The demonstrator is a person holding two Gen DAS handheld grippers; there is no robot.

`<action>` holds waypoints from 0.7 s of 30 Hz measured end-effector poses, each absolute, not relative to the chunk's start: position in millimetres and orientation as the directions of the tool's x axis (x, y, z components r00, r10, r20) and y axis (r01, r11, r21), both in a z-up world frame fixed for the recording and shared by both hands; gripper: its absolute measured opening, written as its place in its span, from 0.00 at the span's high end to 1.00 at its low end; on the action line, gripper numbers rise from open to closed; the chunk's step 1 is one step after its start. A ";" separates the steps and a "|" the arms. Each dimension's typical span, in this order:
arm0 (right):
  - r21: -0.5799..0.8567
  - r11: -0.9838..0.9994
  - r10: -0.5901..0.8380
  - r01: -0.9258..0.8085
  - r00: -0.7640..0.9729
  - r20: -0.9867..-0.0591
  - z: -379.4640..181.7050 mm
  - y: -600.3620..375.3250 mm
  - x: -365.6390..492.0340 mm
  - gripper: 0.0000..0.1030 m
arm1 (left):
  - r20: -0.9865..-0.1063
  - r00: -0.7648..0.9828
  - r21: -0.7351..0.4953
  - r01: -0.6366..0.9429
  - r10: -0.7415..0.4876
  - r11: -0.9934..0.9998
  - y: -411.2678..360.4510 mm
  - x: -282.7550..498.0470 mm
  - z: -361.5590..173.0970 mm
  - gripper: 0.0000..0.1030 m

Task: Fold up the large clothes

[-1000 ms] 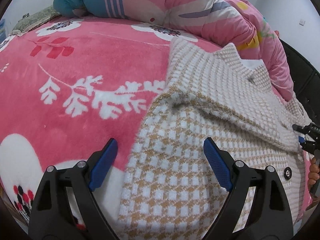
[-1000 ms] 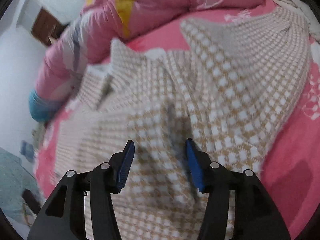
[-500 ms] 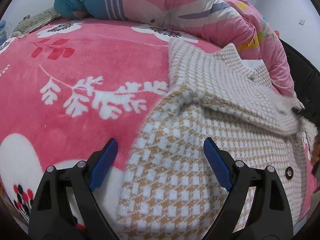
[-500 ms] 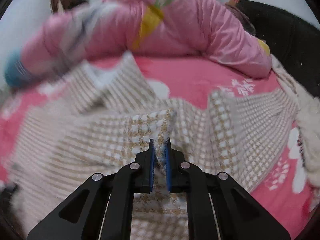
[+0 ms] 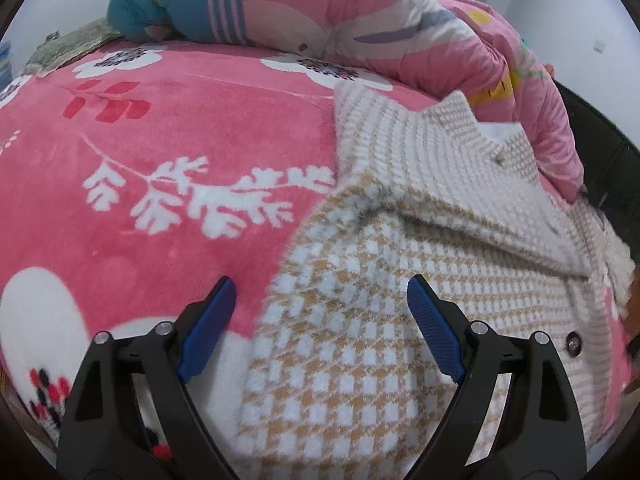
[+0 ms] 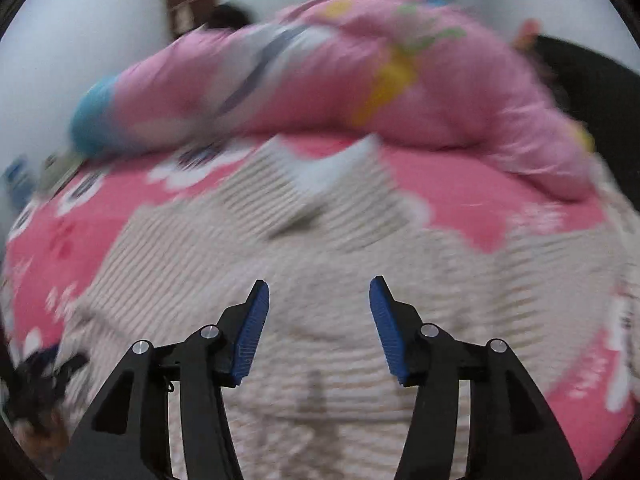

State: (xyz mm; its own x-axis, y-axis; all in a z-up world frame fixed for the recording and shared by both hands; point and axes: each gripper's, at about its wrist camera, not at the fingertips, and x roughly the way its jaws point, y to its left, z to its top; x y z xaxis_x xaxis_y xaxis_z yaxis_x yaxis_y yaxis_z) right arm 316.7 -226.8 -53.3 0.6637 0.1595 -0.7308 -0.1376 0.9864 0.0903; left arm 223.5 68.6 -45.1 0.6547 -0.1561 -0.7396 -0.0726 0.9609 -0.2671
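Note:
A large tan-and-white checked knit cardigan (image 5: 360,340) lies on the pink bed, one sleeve folded across its body and a dark button (image 5: 573,343) near its right edge. My left gripper (image 5: 320,312) is open and empty, low over the cardigan's left edge, one finger over the blanket. In the blurred right wrist view the same cardigan (image 6: 320,280) spreads below my right gripper (image 6: 316,320), which is open and empty above it.
A pink floral fleece blanket (image 5: 160,160) covers the bed. A rolled pink and teal quilt (image 5: 320,12) lies along the far side, also in the right wrist view (image 6: 320,80). A dark headboard or chair (image 6: 592,92) stands at the right.
My right gripper was pinched on a fold of the cardigan half a second ago; now it has opened, let the fabric go and lifted away. The folded sleeve settled lower. The left gripper stayed open.

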 end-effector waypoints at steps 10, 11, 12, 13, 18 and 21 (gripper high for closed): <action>0.182 0.972 0.237 -0.151 0.604 -0.761 -68.2 -236.8 325.8 0.50 | -0.642 0.722 -0.299 0.073 -0.257 0.952 57.0 274.4 36.9 0.20; 0.172 0.973 0.230 -0.153 0.614 -0.755 -65.3 -234.4 328.2 0.50 | -0.648 0.707 -0.312 0.096 -0.285 0.945 49.4 289.2 35.3 0.20; 0.162 0.976 0.220 -0.149 0.621 -0.753 -66.5 -232.4 334.0 0.50 | -0.669 0.679 -0.317 0.106 -0.301 0.942 38.4 309.6 27.8 0.20; 0.150 0.979 0.203 -0.137 0.617 -0.760 -72.8 -233.4 338.7 0.50 | -0.691 0.662 -0.304 0.100 -0.292 0.947 31.0 323.9 19.6 0.20; 0.156 0.978 0.207 -0.138 0.575 -0.791 -109.5 -246.6 348.2 0.49 | -0.847 0.511 -0.143 0.054 -0.150 0.988 12.4 387.8 -57.1 0.19; 0.145 0.982 0.188 -0.120 0.582 -0.791 -90.4 -256.7 347.0 0.50 | -0.824 0.552 -0.101 0.086 -0.132 0.991 9.8 381.1 -44.9 0.19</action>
